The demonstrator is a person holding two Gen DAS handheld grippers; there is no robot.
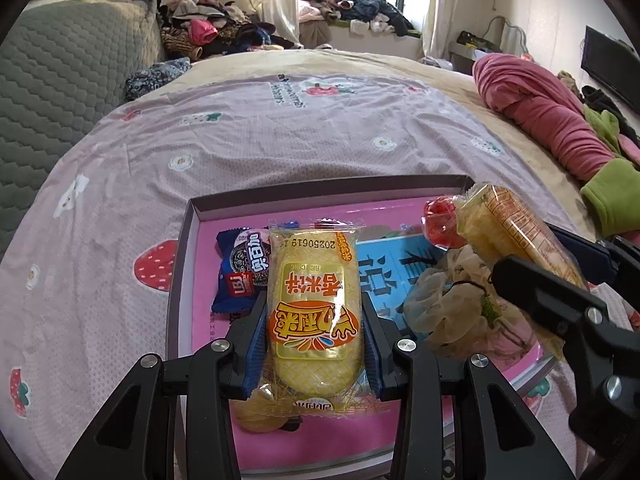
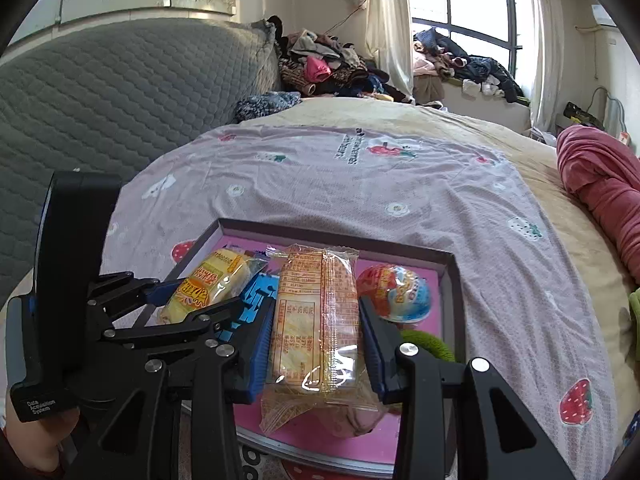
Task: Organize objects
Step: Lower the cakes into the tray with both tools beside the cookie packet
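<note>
Both grippers loaded over the shallow box [image 1: 178,264] on the bed. Left gripper [image 1: 314,344] clamps the yellow rice-cracker pack [image 1: 312,308]; right gripper [image 2: 316,344] clamps the clear cracker pack [image 2: 316,320], jaws narrowed to pack width. Lower each flat onto bare pink floor before you let go. Watch the box rim, the blue cookie pack [image 1: 240,268], the red egg toy [image 2: 394,294] and your other gripper close beside.

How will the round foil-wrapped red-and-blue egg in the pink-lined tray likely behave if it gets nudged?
The round foil-wrapped egg would probably roll, given its curved shape, until it meets the pink-lined tray's wall beside it. Its glossy foil looks slippery, so two flat pads might squeeze it out sideways.
</note>
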